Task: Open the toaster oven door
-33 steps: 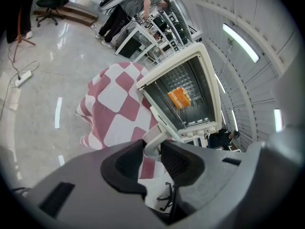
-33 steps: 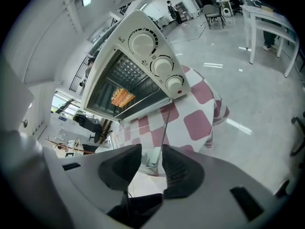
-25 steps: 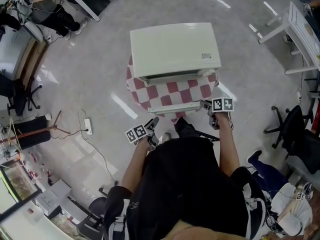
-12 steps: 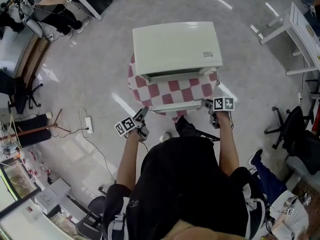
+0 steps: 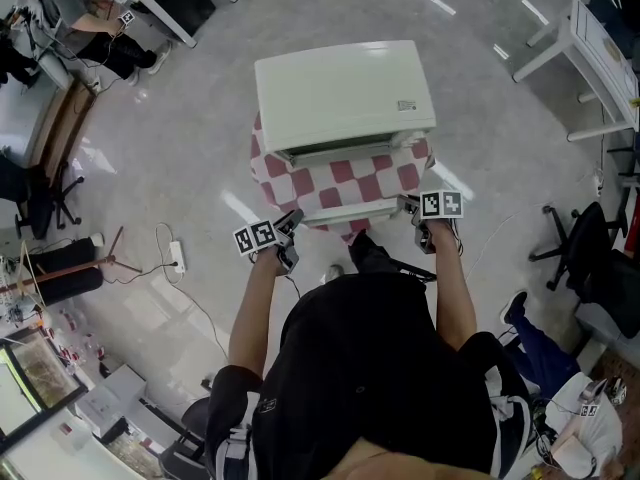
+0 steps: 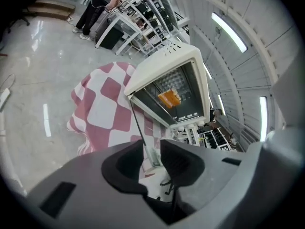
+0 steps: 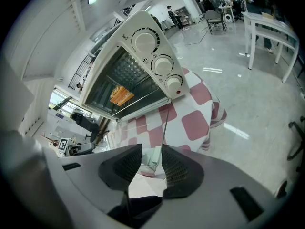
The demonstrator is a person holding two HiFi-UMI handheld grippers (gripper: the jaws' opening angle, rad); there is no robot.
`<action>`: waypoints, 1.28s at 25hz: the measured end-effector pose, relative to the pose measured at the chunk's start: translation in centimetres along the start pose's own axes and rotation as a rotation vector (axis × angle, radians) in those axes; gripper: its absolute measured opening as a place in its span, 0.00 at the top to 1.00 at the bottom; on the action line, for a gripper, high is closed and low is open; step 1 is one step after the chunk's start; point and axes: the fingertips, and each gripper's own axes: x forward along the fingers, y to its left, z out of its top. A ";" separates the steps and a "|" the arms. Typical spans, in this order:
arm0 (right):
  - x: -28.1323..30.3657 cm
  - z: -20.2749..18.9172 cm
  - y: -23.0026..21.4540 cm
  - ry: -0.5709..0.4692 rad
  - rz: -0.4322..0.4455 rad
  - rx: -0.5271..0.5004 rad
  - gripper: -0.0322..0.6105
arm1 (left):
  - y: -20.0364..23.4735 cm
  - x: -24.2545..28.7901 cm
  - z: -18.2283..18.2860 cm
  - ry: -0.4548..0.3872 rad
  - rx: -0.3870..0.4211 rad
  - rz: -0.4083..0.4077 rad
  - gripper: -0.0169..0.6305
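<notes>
A cream toaster oven stands on a small table under a red-and-white checked cloth. Its door hangs open, folded down flat toward me. My right gripper is shut on the door's right end; the pale door edge fills the gap between its pads. My left gripper is at the door's left end. Its jaws have just been closing, and the door edge sits between them, touching both pads. An orange item lies on the rack inside the oven.
A power strip with its cable lies on the floor to the left. Office chairs stand at the right. White tables stand at the upper right. At the top left is a desk with a seated person.
My left gripper has moved left and up from in front of the table to the door's left corner. The right gripper and the door have stayed put.
</notes>
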 end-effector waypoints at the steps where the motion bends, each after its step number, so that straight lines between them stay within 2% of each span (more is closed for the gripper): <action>1: 0.0 0.0 0.0 -0.002 -0.003 -0.004 0.71 | 0.2 0.0 0.0 0.002 0.003 0.007 0.81; 5: 0.1 -0.1 -0.1 0.000 -0.030 -0.029 0.71 | 0.5 0.1 -0.2 0.014 0.003 0.008 0.82; 16: 1.5 -1.4 -1.1 0.053 -0.103 -0.084 0.71 | 2.1 0.8 -1.5 0.043 0.045 0.083 0.83; 27: 4.1 -3.4 -3.1 0.107 -0.188 -0.117 0.71 | 5.0 2.3 -3.3 0.073 0.097 0.209 0.83; 32: 5.0 -3.9 -3.8 0.113 -0.219 -0.142 0.71 | 5.9 2.9 -3.7 0.090 0.126 0.236 0.83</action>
